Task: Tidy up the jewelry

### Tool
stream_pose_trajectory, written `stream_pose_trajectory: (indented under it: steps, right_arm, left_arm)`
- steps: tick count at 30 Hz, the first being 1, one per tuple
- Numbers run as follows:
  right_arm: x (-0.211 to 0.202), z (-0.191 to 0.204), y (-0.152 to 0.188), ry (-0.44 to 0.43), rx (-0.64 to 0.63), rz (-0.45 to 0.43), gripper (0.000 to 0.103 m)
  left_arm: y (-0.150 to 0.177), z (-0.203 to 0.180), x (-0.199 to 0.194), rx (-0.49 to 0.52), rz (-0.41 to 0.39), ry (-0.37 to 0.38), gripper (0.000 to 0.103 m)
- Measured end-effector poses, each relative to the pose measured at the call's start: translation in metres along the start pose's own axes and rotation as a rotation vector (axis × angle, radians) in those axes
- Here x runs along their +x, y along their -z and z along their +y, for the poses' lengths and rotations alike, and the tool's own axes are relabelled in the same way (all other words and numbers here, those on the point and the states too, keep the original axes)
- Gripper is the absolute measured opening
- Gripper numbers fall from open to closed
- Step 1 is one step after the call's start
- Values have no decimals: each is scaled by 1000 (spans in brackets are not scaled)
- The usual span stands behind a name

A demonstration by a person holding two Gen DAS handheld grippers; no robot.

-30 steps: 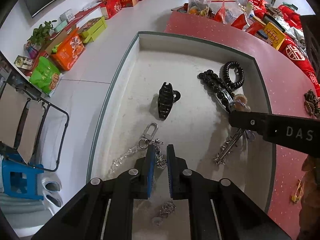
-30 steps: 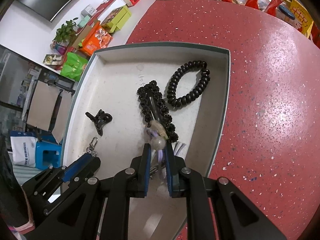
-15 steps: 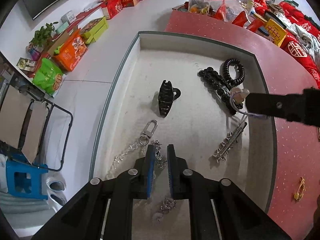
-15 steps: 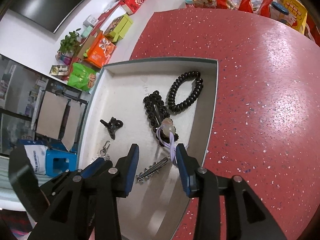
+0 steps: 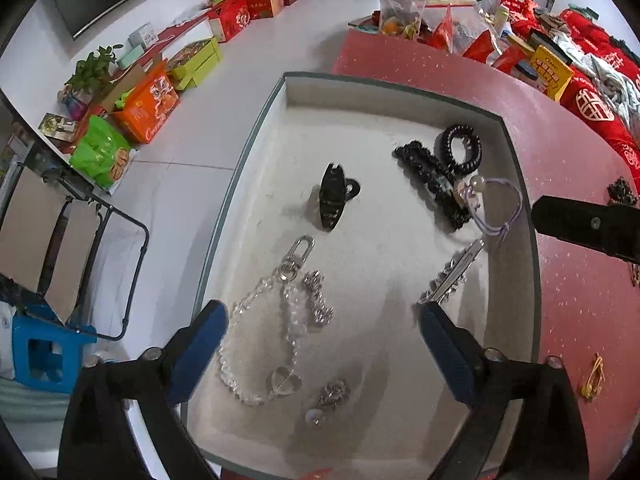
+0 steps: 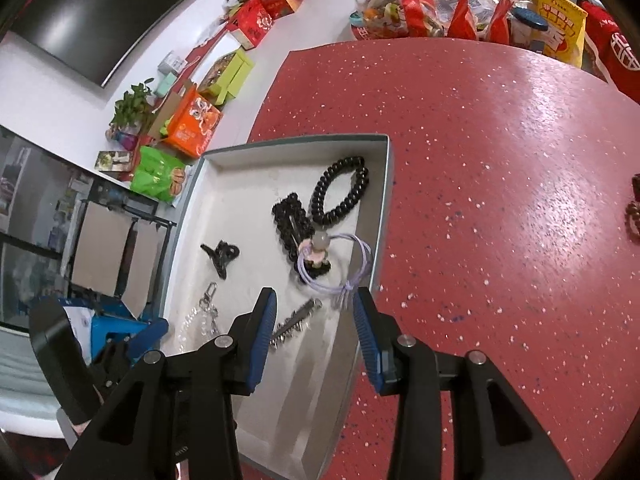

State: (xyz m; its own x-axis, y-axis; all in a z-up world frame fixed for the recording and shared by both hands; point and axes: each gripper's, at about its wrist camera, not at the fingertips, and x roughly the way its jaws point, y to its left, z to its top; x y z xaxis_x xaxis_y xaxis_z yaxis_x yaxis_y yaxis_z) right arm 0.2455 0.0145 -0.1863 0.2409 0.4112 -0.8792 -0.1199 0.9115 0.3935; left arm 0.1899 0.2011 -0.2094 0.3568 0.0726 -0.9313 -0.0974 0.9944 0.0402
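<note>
Clear crystal beads first. In the left wrist view, your left gripper (image 5: 320, 344) hangs over the near end of the grey tray (image 5: 256, 128), fingers (image 5: 200, 340) wide apart and holding nothing. Directly between them lies the bead chain (image 5: 276, 320) with its silver clasp, a small silver charm (image 5: 332, 394) just beside it. Further in: a black claw clip (image 5: 333, 196), a black beaded barrette (image 5: 430, 178) touching a black coil hair tie (image 5: 460, 152), a lavender cord bracelet (image 5: 498, 210) draped against the tray's right wall, and a silver bar clip (image 5: 452, 272) below it. On the red table (image 5: 580, 320) outside the tray, a small gold piece (image 5: 594, 376) sits loose, well apart from the rest.

In the right wrist view, your right gripper (image 6: 314, 320) is over the tray's near right edge, fingers (image 6: 262, 332) spread and empty. The bracelet lies just ahead of them, resting partly on the barrette. A dark beaded piece (image 6: 634, 208) shows at the table's far right edge.

My read: both hands are between picks, with most pieces already trayed. Next you likely swing out to the loose items on the table, closing low on thin, slippery pieces.
</note>
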Motion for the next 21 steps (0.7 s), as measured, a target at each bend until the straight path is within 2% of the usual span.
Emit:
stream_pose_trajectory:
  steps: [10, 21]
  right_arm:
    - [1, 11, 16, 47, -44, 33, 46]
    - [-1, 23, 39, 105, -79, 78, 73]
  left_arm:
    - [9, 11, -7, -35, 34, -5, 103]
    - [25, 21, -23, -61, 69, -19, 103]
